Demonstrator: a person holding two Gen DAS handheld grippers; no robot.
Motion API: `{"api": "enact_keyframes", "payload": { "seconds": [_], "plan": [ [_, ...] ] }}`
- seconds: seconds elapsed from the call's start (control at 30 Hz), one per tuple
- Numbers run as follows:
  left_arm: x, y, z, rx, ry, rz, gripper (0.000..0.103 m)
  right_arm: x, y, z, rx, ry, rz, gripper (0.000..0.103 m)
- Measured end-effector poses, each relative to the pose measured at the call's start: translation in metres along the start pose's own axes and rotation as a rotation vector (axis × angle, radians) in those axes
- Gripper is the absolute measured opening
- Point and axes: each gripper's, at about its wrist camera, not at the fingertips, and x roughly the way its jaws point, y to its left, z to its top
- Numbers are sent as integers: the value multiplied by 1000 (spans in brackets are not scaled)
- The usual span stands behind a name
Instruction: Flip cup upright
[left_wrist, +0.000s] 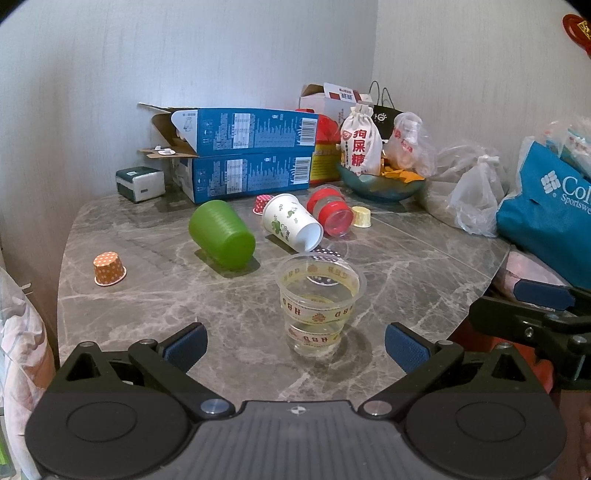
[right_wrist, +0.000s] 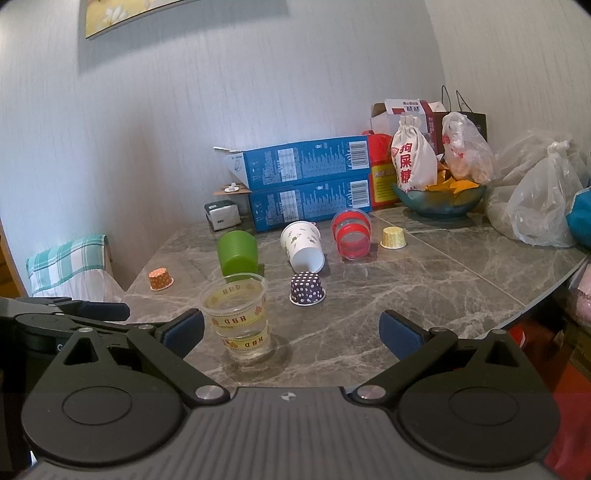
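Clear plastic cup with yellow printed bands (left_wrist: 320, 302) stands upright, mouth up, on grey marble table (left_wrist: 406, 266), axis vertical, dead ahead at 12 o'clock of my left gripper (left_wrist: 293, 343). Left nearer; from right gripper (right_wrist: 291, 334), cup at 11. Both released, empty. Cup contents unclear; purple dotted cup half hidden behind.

My left tongs' camera sits low at the near edge of the grey marble table (left_wrist: 406, 273), facing the far corner. My right one looks alongside, further right. Both share the clear banded plastic cup (left_wrist: 319, 301) (right_wrist: 238, 317) close ahead.
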Motion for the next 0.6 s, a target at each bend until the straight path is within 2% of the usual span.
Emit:
{"api": "enact_keyframes", "payload": {
  "seconds": [0.6],
  "plan": [
    [-2,-3,-2,13,-11,6,103,-3,1,0,4,-3,-8,102]
  ]
}}
